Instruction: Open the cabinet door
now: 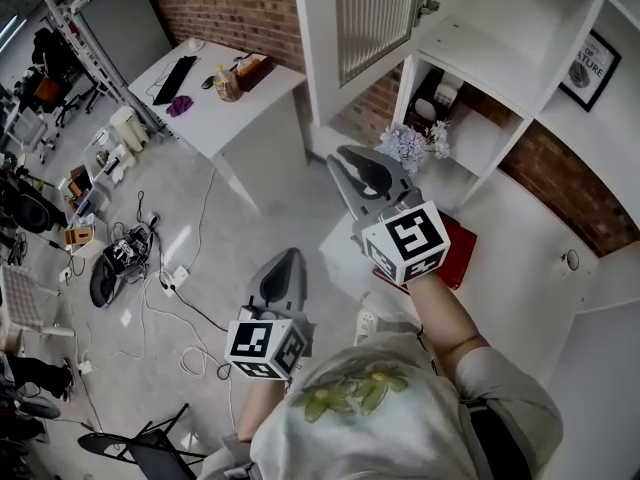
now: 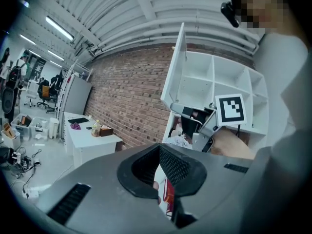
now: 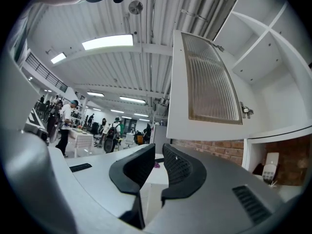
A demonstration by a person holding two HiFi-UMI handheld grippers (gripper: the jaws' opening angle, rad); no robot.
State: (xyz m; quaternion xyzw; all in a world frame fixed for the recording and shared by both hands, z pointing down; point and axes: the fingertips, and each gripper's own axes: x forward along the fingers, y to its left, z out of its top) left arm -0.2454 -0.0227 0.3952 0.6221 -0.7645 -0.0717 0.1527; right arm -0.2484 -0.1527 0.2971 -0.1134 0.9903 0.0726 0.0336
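Note:
The white cabinet door (image 1: pixel 375 18) with its ribbed glass pane stands swung out from the white shelf unit (image 1: pixel 520 28); it fills the upper right of the right gripper view (image 3: pixel 209 87) and shows edge-on in the left gripper view (image 2: pixel 176 67). My right gripper (image 1: pixel 355 160) hangs below and in front of the door, apart from it, its jaws (image 3: pixel 159 152) a narrow gap apart with nothing between them. My left gripper (image 1: pixel 286 260) is held lower and to the left, away from the cabinet, jaws (image 2: pixel 158 155) slightly parted and empty.
A flower bunch (image 1: pixel 405 146) sits in the lower shelf opening. A red book (image 1: pixel 458 253) lies on the white counter (image 1: pixel 520 238). A white desk (image 1: pixel 215 93) with a keyboard stands at left. Cables (image 1: pixel 150 268) litter the grey floor.

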